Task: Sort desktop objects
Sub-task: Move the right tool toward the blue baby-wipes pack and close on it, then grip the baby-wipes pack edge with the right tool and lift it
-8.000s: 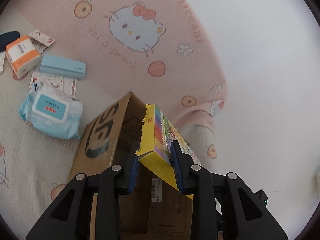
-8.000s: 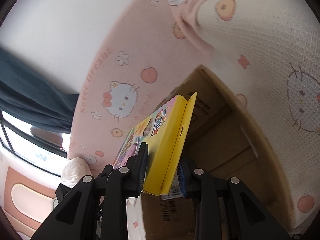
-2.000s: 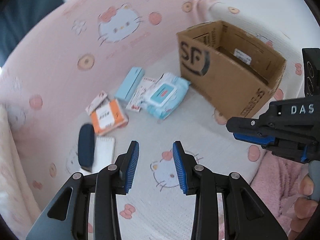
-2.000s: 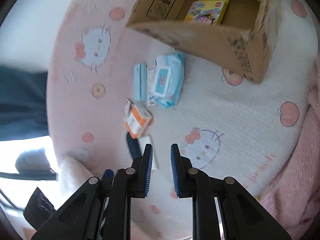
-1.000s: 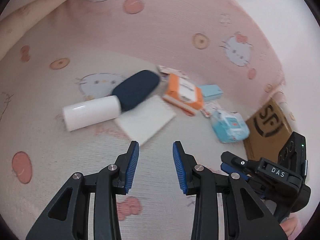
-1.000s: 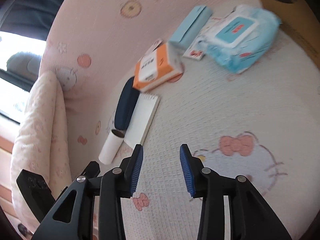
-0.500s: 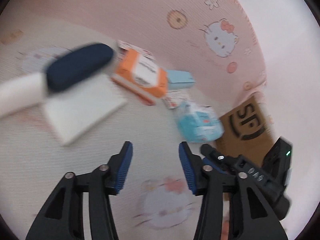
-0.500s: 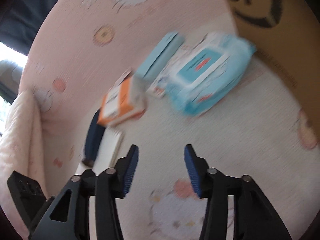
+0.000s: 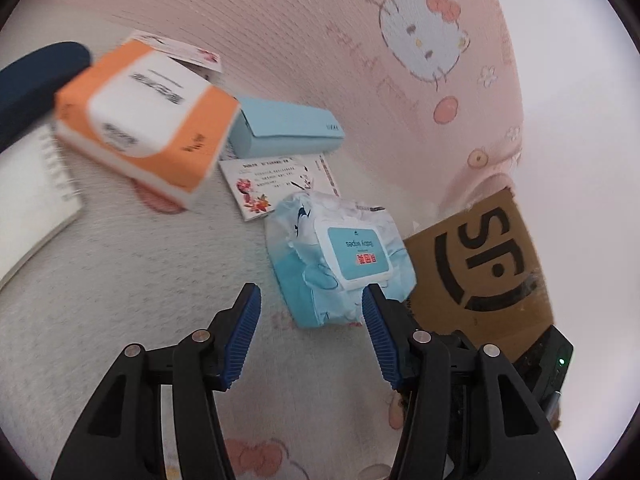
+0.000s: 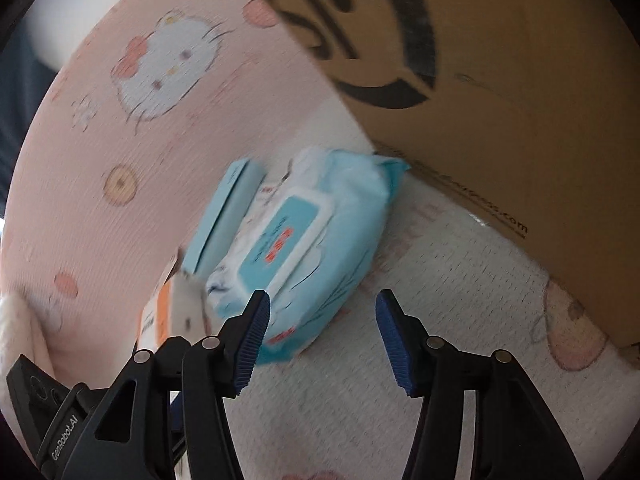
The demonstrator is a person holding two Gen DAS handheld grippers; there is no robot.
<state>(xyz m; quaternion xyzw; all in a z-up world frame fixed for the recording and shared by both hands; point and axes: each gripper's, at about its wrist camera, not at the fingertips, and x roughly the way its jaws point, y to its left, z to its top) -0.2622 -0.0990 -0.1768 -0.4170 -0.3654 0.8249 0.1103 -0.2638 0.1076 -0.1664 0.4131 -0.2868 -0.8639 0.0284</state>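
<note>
A light blue pack of baby wipes (image 9: 340, 256) lies on the white Hello Kitty mat beside the brown SF cardboard box (image 9: 484, 256). My left gripper (image 9: 308, 332) is open and empty, its jaws wide, right in front of the near end of the pack. My right gripper (image 10: 322, 332) is open and empty too, close to the same pack (image 10: 304, 248), with the box (image 10: 500, 92) just to the right. An orange tissue pack (image 9: 148, 120), a light blue case (image 9: 288, 132), cards (image 9: 272, 184), a white notepad (image 9: 28, 204) and a dark blue case (image 9: 32, 80) lie to the left.
A pink Hello Kitty cushion wall (image 9: 360, 52) rises behind the objects. The other gripper's black body (image 9: 548, 364) shows at the right edge of the left wrist view, by the box.
Both grippers have swung from the notepad side toward the wipes pack and come much closer to it. Both have opened wider. The yellow box held earlier lies in the cardboard box.
</note>
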